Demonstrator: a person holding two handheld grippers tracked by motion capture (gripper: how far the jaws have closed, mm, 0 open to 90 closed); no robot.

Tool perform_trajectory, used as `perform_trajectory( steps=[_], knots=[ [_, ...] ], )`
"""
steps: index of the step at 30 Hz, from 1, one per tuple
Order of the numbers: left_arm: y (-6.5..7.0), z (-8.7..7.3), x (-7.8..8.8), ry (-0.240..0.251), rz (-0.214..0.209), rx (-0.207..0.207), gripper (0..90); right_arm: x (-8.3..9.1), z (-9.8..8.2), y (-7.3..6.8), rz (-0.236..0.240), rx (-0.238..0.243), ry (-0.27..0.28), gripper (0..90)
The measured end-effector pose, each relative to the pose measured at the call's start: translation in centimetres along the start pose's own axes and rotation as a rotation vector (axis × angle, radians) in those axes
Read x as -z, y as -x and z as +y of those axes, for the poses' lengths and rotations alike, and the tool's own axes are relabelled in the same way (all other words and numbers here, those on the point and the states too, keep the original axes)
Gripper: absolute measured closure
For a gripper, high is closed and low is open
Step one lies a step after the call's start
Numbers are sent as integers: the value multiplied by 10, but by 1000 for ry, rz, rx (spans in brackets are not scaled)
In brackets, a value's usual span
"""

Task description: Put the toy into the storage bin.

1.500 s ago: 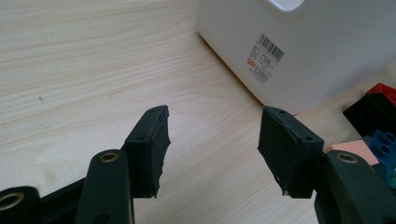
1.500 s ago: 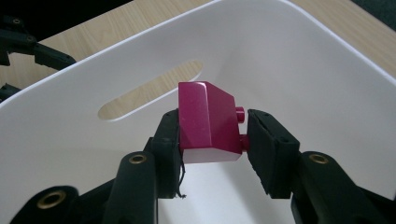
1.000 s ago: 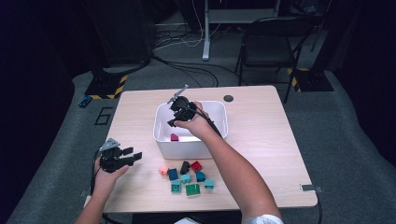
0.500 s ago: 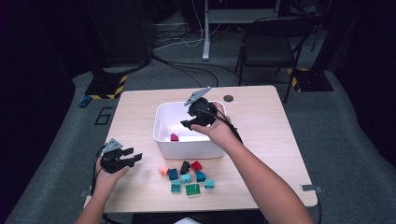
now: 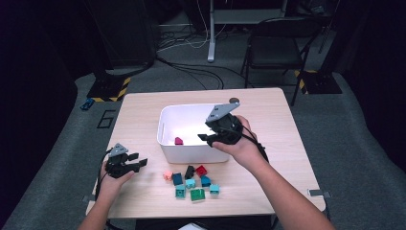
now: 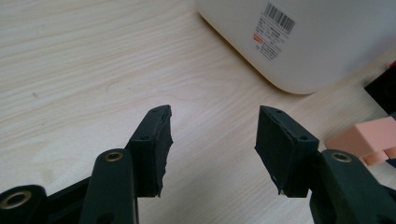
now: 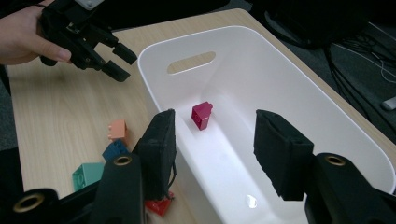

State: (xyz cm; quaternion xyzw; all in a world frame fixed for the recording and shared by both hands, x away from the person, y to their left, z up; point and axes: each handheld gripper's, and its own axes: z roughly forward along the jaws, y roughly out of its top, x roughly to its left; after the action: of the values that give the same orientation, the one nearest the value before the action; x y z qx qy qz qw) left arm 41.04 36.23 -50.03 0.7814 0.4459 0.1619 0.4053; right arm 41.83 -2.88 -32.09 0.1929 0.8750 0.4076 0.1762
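So far just one block has made it in: a magenta block (image 5: 178, 141) lies on the floor of the white bin (image 5: 165, 125), and the rest of the blocks (image 5: 191, 181) are still bunched on the worktop (image 5: 143, 103) right in front of it, so most of the sorting is left. The right gripper (image 5: 210, 136) hangs over the bin's near right rim, fingers apart with nothing between them. A second ago it was over the middle of the bin; it has slid off to the right, and its fingers have just been opening. The left gripper (image 5: 138, 162) waits near the left edge, fingers (image 6: 154, 144) half open and empty, having just eased in a bit.
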Motion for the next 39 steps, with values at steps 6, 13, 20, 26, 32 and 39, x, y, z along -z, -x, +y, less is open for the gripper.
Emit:
perform_trajectory(
  steps=[6,13,20,26,32,39],
  knots=[
    [0,-3,-7,-14,16,-16,433,11,-18,-16,16,1,10,476],
    [-5,-8,-14,-8,41,-6,396,7,-45,-34,14,-5,3,476],
    [-12,-9,-17,-11,74,26,349,-8,-84,-47,31,-30,-27,473],
    [-16,-9,-21,-20,83,38,291,-21,-113,-51,61,-53,-36,473],
    [-18,-8,-23,-28,89,39,285,-35,-134,-55,86,-70,-58,476],
    [-22,-10,-24,-41,99,51,285,-45,-150,-61,116,-63,-60,510]
  ],
)
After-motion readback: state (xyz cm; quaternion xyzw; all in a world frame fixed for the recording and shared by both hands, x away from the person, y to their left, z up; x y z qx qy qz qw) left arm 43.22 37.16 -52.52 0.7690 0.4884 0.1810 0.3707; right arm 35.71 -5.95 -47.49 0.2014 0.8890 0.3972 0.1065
